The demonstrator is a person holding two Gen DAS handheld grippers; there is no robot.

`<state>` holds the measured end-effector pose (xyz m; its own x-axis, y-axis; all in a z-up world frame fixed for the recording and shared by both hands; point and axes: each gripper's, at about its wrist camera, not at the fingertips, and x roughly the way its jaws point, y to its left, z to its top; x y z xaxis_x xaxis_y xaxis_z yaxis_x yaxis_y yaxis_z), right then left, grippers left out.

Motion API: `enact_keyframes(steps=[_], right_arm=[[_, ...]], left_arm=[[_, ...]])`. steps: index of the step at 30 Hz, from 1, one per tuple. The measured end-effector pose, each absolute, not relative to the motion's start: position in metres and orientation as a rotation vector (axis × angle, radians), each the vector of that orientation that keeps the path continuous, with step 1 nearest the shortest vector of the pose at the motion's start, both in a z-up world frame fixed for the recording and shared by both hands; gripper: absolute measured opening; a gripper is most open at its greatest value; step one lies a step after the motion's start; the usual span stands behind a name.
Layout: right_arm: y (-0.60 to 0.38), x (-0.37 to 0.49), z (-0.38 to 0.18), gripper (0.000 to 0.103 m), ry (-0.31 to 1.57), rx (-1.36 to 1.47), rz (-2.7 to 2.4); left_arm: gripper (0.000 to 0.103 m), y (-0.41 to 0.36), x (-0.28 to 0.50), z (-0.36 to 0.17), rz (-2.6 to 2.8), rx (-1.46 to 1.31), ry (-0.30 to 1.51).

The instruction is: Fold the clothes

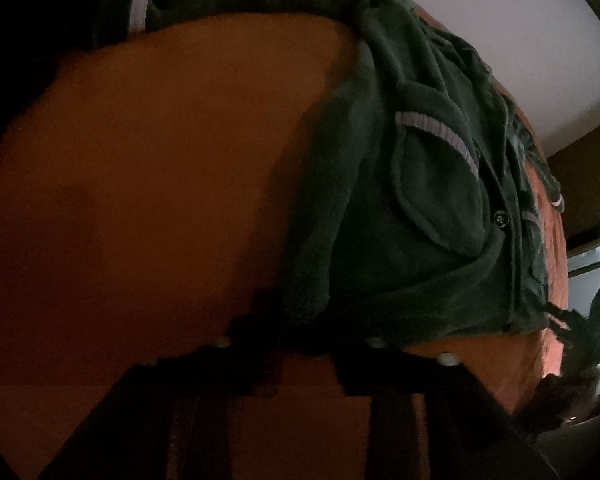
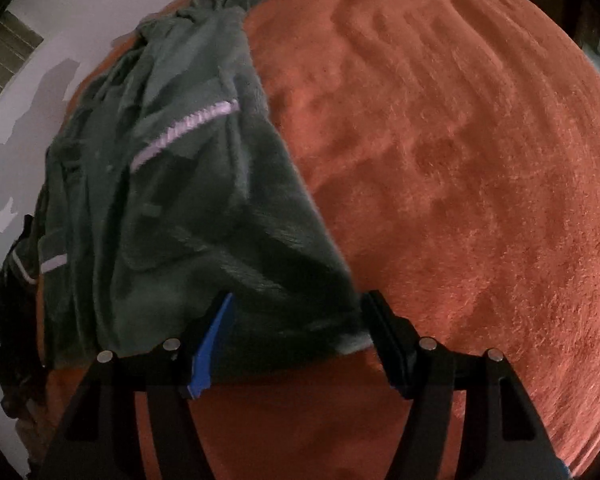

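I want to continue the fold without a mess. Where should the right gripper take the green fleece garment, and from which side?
Probably its near hem corner, which lies flat on the orange blanket between the open fingers of the right gripper. Come from above, at the bare blanket side, since the other side is bunched.

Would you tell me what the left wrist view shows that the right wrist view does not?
Only the left wrist view shows the dark button on the garment's front and the other gripper at the far right edge. Only the right wrist view shows the blue pads on open jaws and brush marks in the orange pile. Both share the green fleece garment with its pale trim, lying on the orange blanket.
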<state>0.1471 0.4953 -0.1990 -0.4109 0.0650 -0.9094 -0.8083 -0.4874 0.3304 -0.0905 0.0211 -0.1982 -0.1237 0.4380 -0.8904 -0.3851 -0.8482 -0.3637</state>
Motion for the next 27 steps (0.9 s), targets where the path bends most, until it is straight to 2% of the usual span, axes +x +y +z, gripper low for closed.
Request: enact_keyframes(steps=[1, 4, 8, 16, 19, 23, 26, 27], right_arm=[[0.495, 0.146, -0.200, 0.066, 1.095, -1.212, 1.956], [0.500, 0.145, -0.206, 0.066, 1.154, -1.211, 1.950], [0.507, 0.144, -0.205, 0.066, 1.186, -1.183, 1.910], [0.475, 0.087, -0.147, 0.066, 0.880, -1.118, 2.180], [0.451, 0.053, -0.134, 0.066, 0.825, -1.153, 2.335], [0.418, 0.001, -0.143, 0.066, 0.904, -1.262, 2.497], [0.396, -0.030, -0.160, 0.066, 1.045, -1.360, 2.535], [0.387, -0.039, -0.168, 0.066, 1.101, -1.404, 2.536]], left_arm=[[0.059, 0.022, -0.087, -0.199, 2.008, -1.621, -0.087], [0.069, 0.026, -0.077, -0.205, 2.008, -1.620, -0.132], [0.069, 0.032, -0.069, -0.207, 2.034, -1.631, -0.121], [0.069, 0.027, -0.069, -0.202, 2.048, -1.633, -0.152], [0.069, 0.037, -0.070, -0.207, 2.056, -1.639, -0.137], [0.069, 0.044, -0.068, -0.211, 2.087, -1.634, -0.146], [0.068, 0.046, -0.066, -0.209, 2.112, -1.624, -0.154], [0.065, 0.046, -0.066, -0.209, 2.118, -1.625, -0.156]])
